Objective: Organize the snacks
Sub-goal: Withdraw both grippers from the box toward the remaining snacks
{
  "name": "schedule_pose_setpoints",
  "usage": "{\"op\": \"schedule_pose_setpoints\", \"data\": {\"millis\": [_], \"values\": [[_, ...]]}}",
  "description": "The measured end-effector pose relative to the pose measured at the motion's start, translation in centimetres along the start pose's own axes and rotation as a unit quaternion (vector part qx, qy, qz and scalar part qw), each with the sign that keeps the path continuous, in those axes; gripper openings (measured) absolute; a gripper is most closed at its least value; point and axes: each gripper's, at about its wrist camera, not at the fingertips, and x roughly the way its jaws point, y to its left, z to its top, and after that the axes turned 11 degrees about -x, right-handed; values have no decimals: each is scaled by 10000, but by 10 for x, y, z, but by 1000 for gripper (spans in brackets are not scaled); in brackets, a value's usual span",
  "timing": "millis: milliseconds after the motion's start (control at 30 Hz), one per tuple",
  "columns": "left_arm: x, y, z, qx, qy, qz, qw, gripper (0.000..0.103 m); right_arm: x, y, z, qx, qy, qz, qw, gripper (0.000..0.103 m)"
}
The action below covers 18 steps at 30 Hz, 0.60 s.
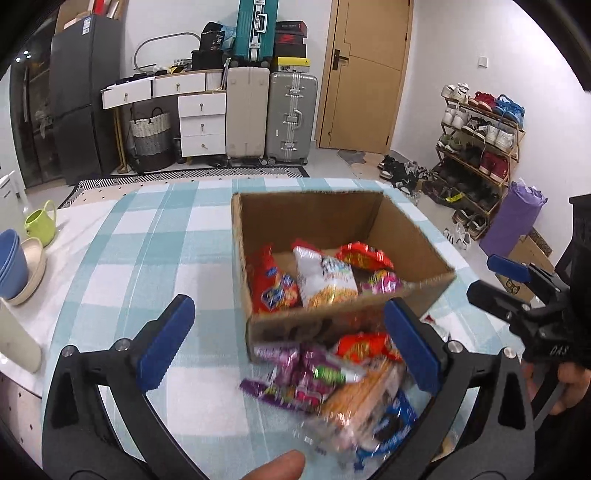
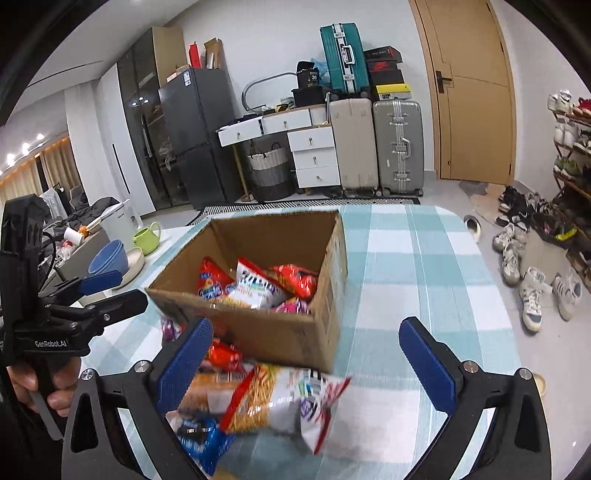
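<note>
— Both tongs gaping?
— Yes — left tongs (image 1: 291,343) and right tongs (image 2: 314,358) wide apart, gripping nothing. Some snacks (image 1: 325,280) sit in the cardboard box (image 1: 402,229); loose packets (image 2: 280,398) (blurred) lie on the table (image 1: 147,236) before it.

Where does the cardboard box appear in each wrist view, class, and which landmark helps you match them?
Left wrist view: cardboard box sits centre, slightly right, beyond the open jaws.
Right wrist view: cardboard box sits centre, slightly left, on the checked cloth.
Shared landmark: the teal suitcase stacked by the far wall.
</note>
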Motion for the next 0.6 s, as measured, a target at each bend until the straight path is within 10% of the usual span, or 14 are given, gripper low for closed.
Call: {"op": "schedule_pose_setpoints", "data": {"millis": [600], "values": [[-38,13,-62,-1,235,154,9996,102,-19,29,-52,-13,464,65,9989,102]]}}
